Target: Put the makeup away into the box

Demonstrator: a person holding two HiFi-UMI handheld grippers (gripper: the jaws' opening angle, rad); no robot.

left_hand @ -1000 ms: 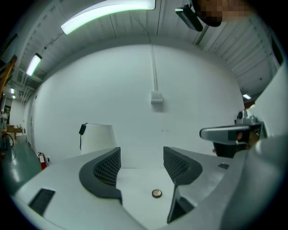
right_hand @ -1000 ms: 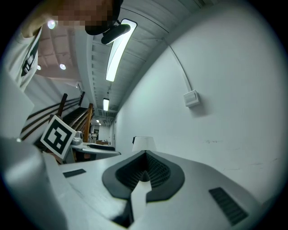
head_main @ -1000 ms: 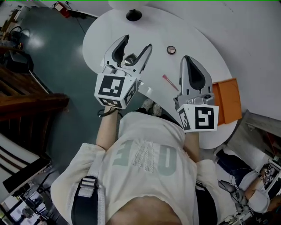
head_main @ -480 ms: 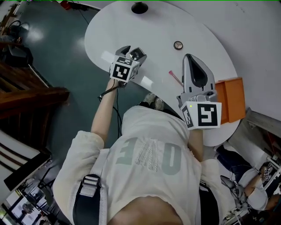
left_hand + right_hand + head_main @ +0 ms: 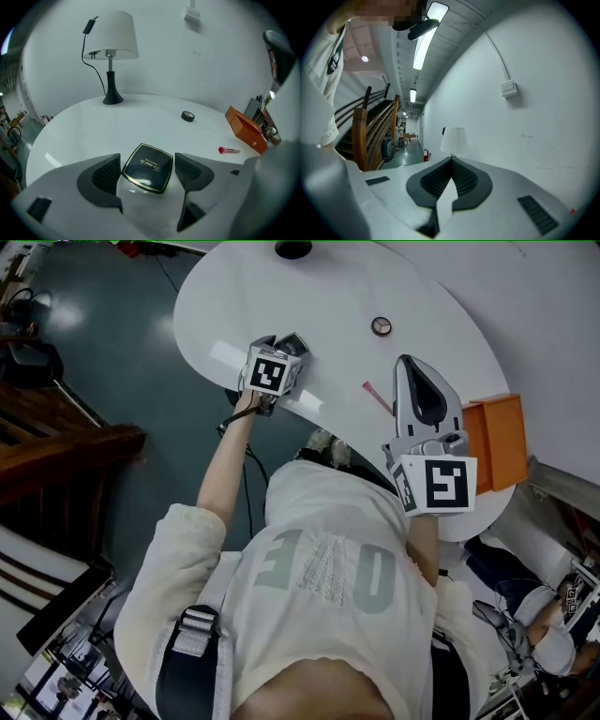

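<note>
Okay, the left gripper (image 5: 147, 158) was tilted down at the white table (image 5: 65, 140). Its jaws were spread wide and had just been opening. The black square compact (image 5: 148, 168), gold-trimmed, lay flat on the table between the jaws, close to the pads on both sides but not pinched. A small round makeup pot (image 5: 188, 116) sat ahead and right of this gripper, with a pink makeup brush (image 5: 228, 150) to its right. The orange box (image 5: 244, 129) was farther right, at the table edge. A white lamp (image 5: 110, 40) stood ahead and to the left. The right gripper (image 5: 451, 160) was held nearly level above the table, between the brush and the box in the head view. Its jaws were pressed together with nothing between them.
</note>
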